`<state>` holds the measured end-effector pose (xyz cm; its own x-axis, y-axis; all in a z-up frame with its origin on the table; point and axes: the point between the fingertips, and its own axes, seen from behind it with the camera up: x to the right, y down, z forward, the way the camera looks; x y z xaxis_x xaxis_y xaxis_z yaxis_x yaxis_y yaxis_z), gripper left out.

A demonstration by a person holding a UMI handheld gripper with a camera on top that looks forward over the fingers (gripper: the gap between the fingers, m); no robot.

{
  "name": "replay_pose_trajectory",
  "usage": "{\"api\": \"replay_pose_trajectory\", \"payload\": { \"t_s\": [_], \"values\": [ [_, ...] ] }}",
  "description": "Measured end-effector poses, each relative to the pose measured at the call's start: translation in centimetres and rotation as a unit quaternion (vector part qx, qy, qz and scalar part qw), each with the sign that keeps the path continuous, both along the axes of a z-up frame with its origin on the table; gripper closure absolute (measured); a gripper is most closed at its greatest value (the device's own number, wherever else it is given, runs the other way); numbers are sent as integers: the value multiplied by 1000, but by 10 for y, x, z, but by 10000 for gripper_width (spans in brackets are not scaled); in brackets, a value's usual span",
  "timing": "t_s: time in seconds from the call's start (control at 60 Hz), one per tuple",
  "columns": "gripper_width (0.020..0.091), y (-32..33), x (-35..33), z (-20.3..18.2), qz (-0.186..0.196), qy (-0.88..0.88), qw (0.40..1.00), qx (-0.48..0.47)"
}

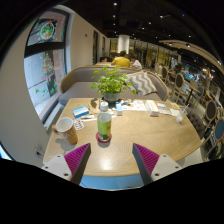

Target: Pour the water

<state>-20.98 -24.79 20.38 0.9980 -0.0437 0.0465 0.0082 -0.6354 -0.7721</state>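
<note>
A clear bottle (104,122) with a green label and pale cap stands upright on the wooden table (130,140), just ahead of my fingers and slightly left of the midline. A white paper cup (65,126) stands to its left near the table's edge. My gripper (111,160) is open: the two magenta pads (78,158) sit wide apart with only bare tabletop between them. Nothing is held.
A potted green plant (111,84) stands beyond the bottle. Papers and small items (150,106) lie on the far right of the table. Cushioned seats (140,78) sit behind; a wall poster (42,62) is at left. The table's blue front edge (110,182) is close below my fingers.
</note>
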Motion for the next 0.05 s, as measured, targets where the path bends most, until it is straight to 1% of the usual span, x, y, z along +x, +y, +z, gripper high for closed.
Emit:
{"api": "replay_pose_trajectory", "payload": {
  "t_s": [0.05],
  "values": [
    [251, -1, 2, 3, -2, 2, 1000, 1]
  ]
}}
